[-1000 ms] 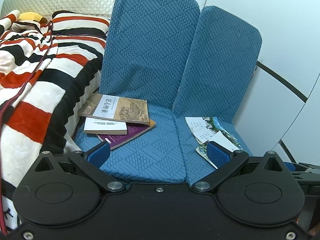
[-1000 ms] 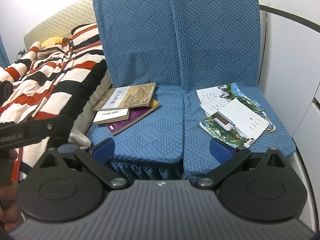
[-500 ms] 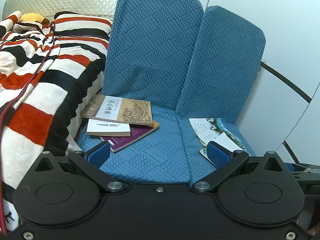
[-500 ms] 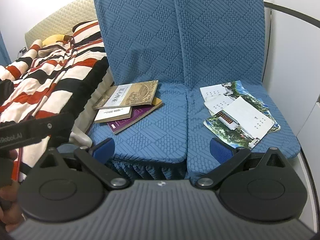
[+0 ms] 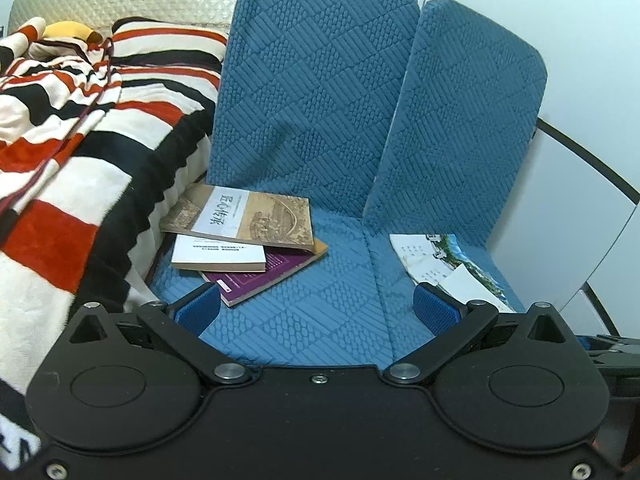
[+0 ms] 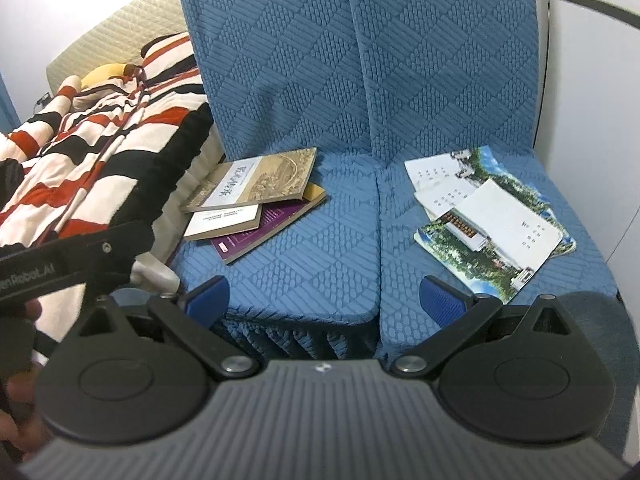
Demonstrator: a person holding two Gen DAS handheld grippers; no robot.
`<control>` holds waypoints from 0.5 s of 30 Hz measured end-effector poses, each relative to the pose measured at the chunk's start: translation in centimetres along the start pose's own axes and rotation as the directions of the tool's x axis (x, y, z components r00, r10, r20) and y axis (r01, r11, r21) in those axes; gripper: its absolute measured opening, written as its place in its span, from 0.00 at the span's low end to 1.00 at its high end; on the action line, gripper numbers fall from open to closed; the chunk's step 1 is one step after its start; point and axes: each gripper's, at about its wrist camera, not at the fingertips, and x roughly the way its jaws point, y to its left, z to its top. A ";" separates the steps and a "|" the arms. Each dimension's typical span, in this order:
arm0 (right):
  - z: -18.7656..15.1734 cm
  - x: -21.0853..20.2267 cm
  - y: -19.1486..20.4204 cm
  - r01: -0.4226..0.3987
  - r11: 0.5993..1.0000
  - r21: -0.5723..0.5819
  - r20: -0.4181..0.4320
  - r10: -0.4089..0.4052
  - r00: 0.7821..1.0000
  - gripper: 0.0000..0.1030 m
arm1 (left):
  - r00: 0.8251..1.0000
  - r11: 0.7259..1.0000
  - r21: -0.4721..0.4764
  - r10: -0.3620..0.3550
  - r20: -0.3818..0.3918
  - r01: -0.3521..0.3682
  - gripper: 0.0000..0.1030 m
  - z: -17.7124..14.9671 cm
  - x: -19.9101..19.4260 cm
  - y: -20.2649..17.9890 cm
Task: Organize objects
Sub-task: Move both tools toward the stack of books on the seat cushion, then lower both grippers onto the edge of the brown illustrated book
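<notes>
Fingers [image 5: 198, 306] on my left gripper [image 5: 316, 308] and right gripper [image 6: 324, 300] gape empty; I've edged closer to the books [image 5: 244, 236], nothing sorted yet.

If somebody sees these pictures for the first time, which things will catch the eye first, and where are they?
First come the two blue quilted seat cushions filling the middle. On the left seat lies a loose pile of books topped by a tan one, and on the right seat lie overlapping booklets with landscape photos. At the far left, a red, black and white striped blanket covers the bed.
</notes>
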 end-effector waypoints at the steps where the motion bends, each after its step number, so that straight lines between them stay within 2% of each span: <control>1: 0.0 0.4 -0.2 -0.002 1.000 0.003 -0.004 0.002 1.000 1.00 | 1.000 1.000 0.002 0.000 -0.002 0.000 1.00 0.0 0.4 0.0; 15: 0.9 6.2 -1.6 -0.010 1.000 0.015 -0.020 0.011 1.000 1.00 | 1.000 1.000 0.023 -0.013 0.020 0.013 1.00 1.1 8.0 -0.7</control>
